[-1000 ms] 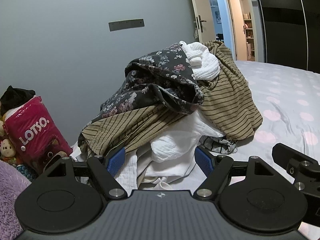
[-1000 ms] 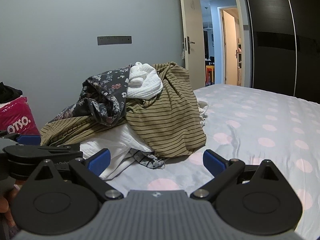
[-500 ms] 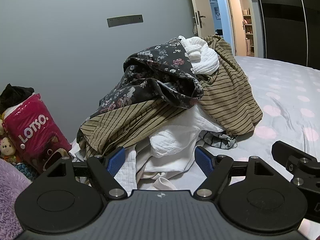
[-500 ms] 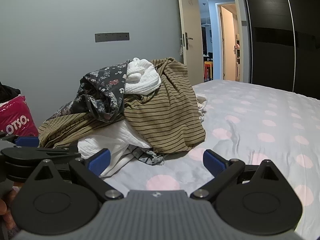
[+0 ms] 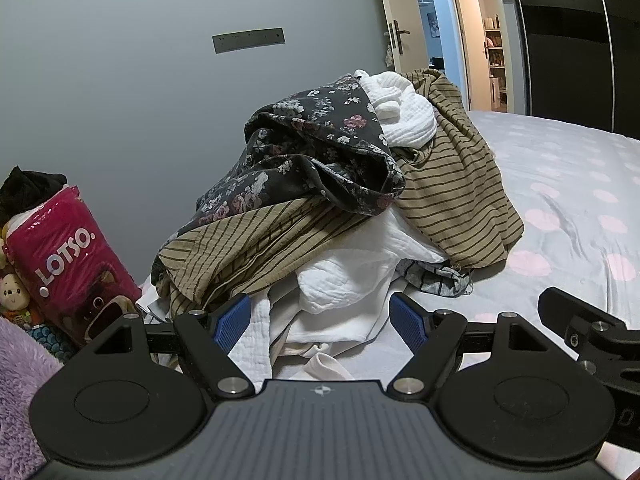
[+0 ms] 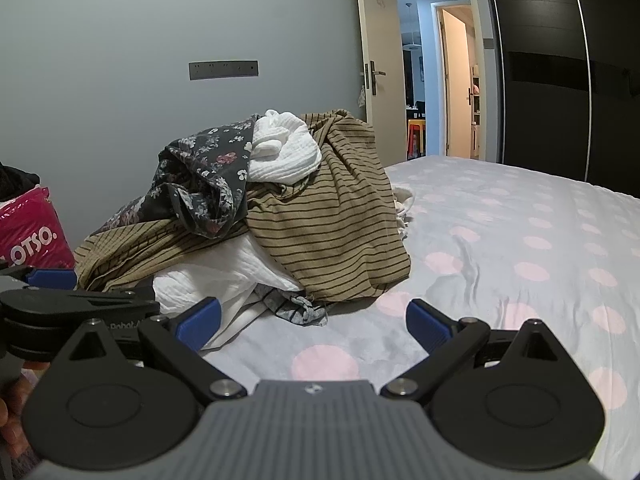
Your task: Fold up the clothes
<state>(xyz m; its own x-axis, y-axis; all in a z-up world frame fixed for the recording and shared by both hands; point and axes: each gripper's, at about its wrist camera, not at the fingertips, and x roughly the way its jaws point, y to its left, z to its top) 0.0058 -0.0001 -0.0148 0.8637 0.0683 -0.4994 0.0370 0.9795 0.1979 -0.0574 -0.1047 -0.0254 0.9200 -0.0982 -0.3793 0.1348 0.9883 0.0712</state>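
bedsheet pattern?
Pale grey bedsheet with pink polka dots; clearest in the right wrist view.

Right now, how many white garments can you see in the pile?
3, possibly more buried: white crinkled cloth on top, white garment under the striped fabric, white quilted piece at the near edge.

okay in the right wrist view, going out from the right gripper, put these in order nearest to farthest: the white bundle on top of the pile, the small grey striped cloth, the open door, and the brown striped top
From the right gripper:
1. Small grey striped cloth, on the bedsheet at the pile's foot, just ahead.
2. Brown striped top, draped down the pile's right side.
3. White bundle, on the pile's top.
4. Open door, at the far wall, right of the pile.
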